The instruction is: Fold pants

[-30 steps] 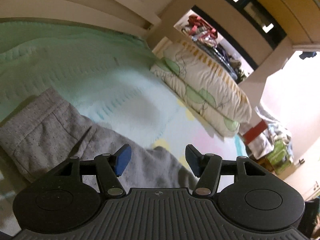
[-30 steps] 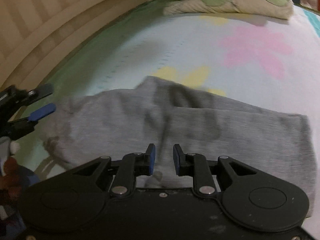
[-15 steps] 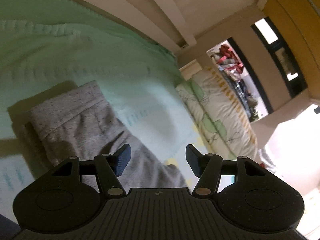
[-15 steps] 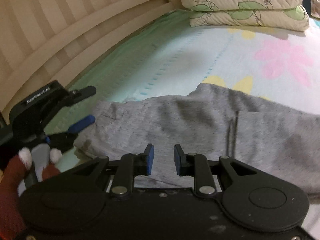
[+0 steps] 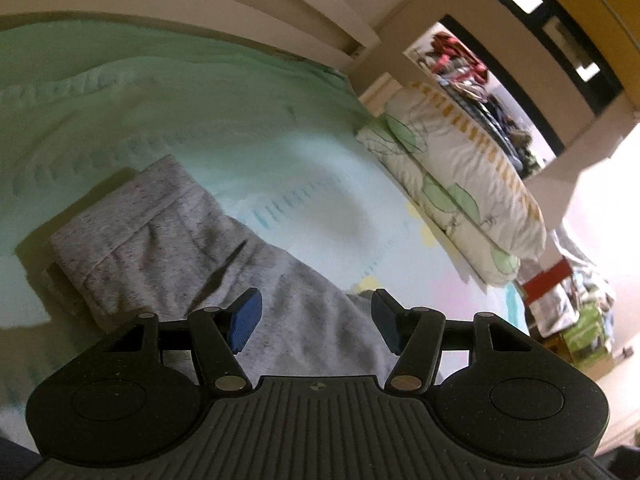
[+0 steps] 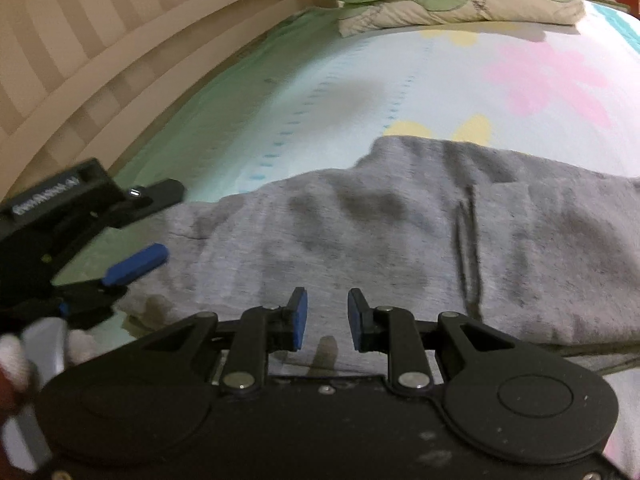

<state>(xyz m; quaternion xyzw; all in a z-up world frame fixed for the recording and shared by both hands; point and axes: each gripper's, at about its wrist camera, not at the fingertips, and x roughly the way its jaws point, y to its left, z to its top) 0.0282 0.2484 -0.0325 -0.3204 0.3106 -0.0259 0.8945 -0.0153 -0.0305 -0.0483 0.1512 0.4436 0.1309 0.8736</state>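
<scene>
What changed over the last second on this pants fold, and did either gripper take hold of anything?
The left gripper swung about over the cuff end of the pants, drifting in the right wrist view. The right gripper shifted slightly above the fabric. Nothing was grasped or released: both sets of jaws stayed open and empty. The pants stayed flat on the bed and the pillows did not move.

pants [image 6: 400,240] cut off at right edge

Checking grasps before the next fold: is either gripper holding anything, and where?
Nothing is held: left gripper and right gripper are open above the grey knit pants.
</scene>
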